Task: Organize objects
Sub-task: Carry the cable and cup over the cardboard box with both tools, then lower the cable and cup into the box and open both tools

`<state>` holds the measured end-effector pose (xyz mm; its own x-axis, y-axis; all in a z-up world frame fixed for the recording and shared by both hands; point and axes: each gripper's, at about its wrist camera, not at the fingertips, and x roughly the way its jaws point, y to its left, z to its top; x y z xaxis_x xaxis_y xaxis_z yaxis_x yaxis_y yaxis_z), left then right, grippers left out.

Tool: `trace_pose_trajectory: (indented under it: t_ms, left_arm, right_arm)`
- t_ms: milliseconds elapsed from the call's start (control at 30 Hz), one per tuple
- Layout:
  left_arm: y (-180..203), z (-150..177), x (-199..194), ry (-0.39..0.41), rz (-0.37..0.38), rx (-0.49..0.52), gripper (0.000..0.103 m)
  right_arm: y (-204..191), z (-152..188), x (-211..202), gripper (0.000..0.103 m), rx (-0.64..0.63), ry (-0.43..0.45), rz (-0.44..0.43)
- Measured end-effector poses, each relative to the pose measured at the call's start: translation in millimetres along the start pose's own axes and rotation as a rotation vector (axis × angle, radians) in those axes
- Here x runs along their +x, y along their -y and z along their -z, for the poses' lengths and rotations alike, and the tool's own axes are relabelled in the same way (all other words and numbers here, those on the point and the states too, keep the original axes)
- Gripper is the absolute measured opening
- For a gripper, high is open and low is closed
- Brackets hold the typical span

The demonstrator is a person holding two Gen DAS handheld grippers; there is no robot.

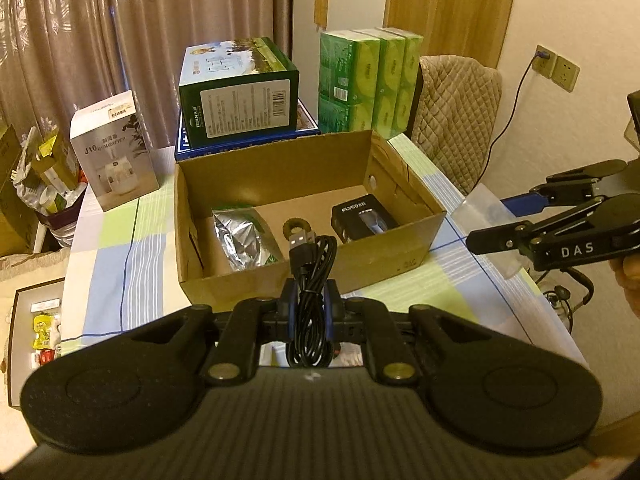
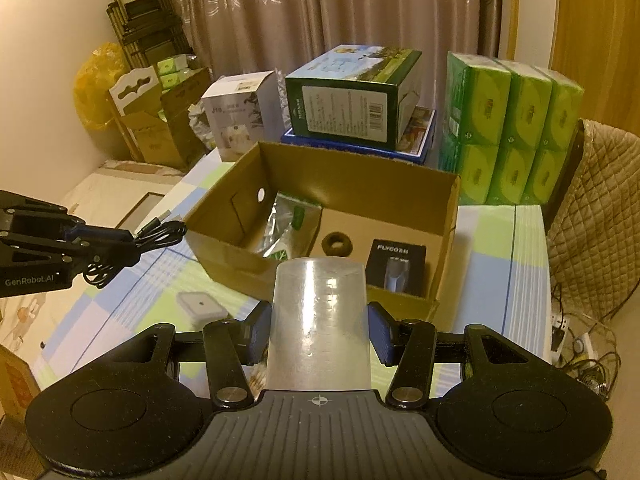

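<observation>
An open cardboard box (image 1: 400, 254) (image 2: 224, 258) sits on the checked tablecloth. It holds a silver foil pouch (image 1: 244, 240) (image 2: 280, 224), a dark ring (image 1: 295, 227) (image 2: 337, 243) and a black FLYCO box (image 1: 362, 218) (image 2: 396, 266). My left gripper (image 1: 311, 294) (image 2: 120, 242) is shut on a coiled black USB cable (image 1: 310, 276) (image 2: 160, 234), just short of the box's near wall. My right gripper (image 2: 319, 334) (image 1: 492, 220) is shut on a clear plastic cup (image 2: 318, 320) (image 1: 486, 216), held right of the box.
Behind the cardboard box stand a green carton (image 1: 240, 88) on a blue box, stacked green tissue packs (image 1: 368, 80) and a white humidifier box (image 1: 114, 152). A small white square case (image 2: 200, 308) lies on the cloth. A quilted chair (image 1: 456, 116) stands at the right.
</observation>
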<state>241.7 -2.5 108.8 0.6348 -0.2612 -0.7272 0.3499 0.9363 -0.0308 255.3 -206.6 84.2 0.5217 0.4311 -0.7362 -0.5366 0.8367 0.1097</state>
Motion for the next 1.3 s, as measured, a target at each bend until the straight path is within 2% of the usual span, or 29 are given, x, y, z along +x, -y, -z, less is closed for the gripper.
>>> trace_pose_trajectory:
  t_ms: [633, 767, 1300]
  left_arm:
    - [-14, -40, 49, 0.012, -0.016, -0.031, 0.010]
    - [-22, -48, 65, 0.012, -0.026, -0.047, 0.010]
    - [-56, -55, 129, -0.023, -0.034, -0.111, 0.010]
  right_arm:
    - [20, -41, 49, 0.048, 0.009, 0.006, 0.041]
    - [29, -50, 66, 0.048, 0.040, -0.002, 0.027]
    - [61, -65, 127, 0.048, 0.134, -0.009, 0.033]
